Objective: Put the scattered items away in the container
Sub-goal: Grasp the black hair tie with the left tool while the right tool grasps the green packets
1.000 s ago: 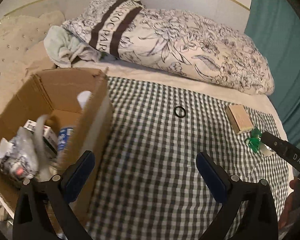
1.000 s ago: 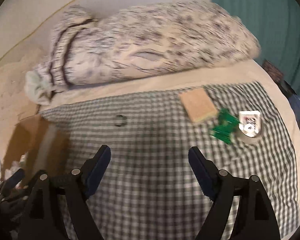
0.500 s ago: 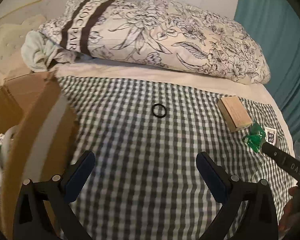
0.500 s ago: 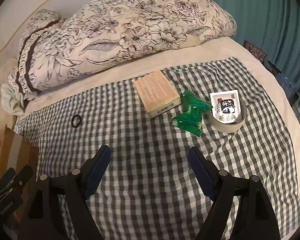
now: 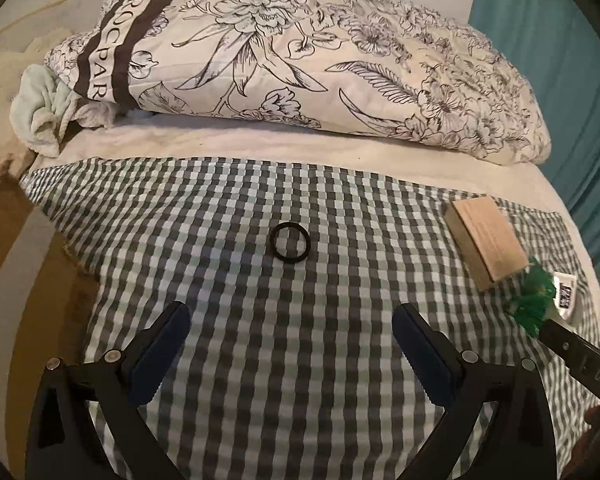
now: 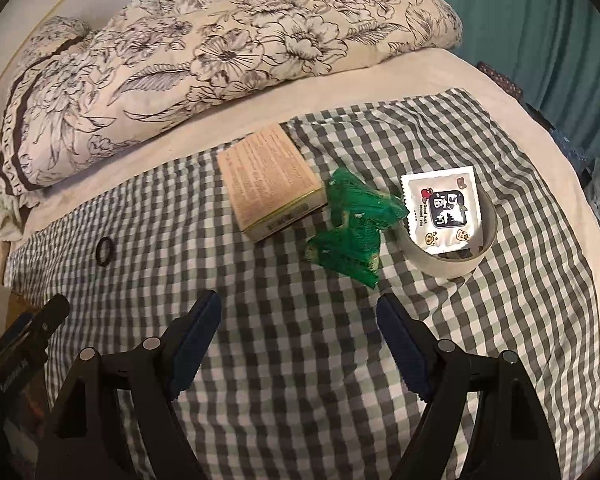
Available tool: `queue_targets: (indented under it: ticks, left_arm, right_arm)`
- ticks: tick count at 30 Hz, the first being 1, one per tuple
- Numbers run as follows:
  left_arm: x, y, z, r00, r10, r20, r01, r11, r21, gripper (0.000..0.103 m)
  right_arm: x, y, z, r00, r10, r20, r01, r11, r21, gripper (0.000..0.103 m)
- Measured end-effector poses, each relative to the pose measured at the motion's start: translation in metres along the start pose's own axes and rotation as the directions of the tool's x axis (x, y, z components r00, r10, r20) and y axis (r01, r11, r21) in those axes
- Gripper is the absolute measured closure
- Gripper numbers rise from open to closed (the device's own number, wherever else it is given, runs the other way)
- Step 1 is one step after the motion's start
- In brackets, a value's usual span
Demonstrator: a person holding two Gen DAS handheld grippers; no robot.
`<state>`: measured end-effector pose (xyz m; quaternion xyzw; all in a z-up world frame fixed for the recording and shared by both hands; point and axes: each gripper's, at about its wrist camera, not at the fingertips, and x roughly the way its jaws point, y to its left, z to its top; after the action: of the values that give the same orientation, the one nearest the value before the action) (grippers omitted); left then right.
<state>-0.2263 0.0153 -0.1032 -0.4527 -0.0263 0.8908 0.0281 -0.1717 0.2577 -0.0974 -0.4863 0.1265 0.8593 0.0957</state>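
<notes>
A small black ring (image 5: 290, 247) (image 6: 105, 251) lies on the checked cloth, just ahead of my open left gripper (image 5: 290, 314), whose jaws are empty. A tan box (image 6: 271, 184) (image 5: 486, 246), green packets (image 6: 352, 229) (image 5: 534, 301) and a white sachet (image 6: 444, 211) resting on a roll of tape (image 6: 452, 262) lie ahead of my open right gripper (image 6: 299, 308), also empty. Only the cardboard box's wall (image 5: 24, 280) shows at the left edge of the left wrist view.
A large floral pillow (image 5: 300, 60) and a pale green towel (image 5: 40, 120) lie along the back of the bed. A teal curtain (image 6: 540, 20) hangs at the right. The checked cloth (image 5: 260, 380) covers the near bed.
Both grippers have moved down and to the right across the bed. The cardboard box has slid out of the left view and the ring has come closer. The right view now faces the box, packets and tape.
</notes>
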Motion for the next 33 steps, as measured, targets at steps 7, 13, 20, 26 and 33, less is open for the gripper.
queue_targets:
  ticks: [7,13,20,26,33]
  left_arm:
    - [0.036,0.004,-0.004,0.999,-0.004,-0.046,0.003,1.0,-0.029,0.0]
    - [0.057,0.009,0.002,0.999,0.006,-0.053,-0.009,0.999,-0.044,0.0]
    - [0.076,0.016,0.015,0.998,0.035,-0.055,-0.038,0.998,-0.046,0.0]
    - [0.089,0.026,0.024,0.997,0.041,-0.062,-0.048,0.992,-0.114,0.0]
    - [0.105,0.021,0.029,0.998,0.047,-0.052,-0.052,0.992,-0.111,0.0]
  right_arm:
    - [0.015,-0.01,-0.003,1.0,-0.014,-0.007,0.014,0.999,0.031,0.023]
    - [0.026,-0.008,0.003,1.0,-0.026,0.013,0.026,0.999,0.036,0.023]
    - [0.042,-0.007,0.022,0.998,-0.055,0.017,0.054,0.997,0.051,0.023]
    - [0.051,-0.008,0.028,0.997,-0.07,0.012,0.069,0.995,0.067,0.023]
    - [0.062,-0.003,0.025,0.996,-0.093,0.008,0.093,0.995,0.045,0.023]
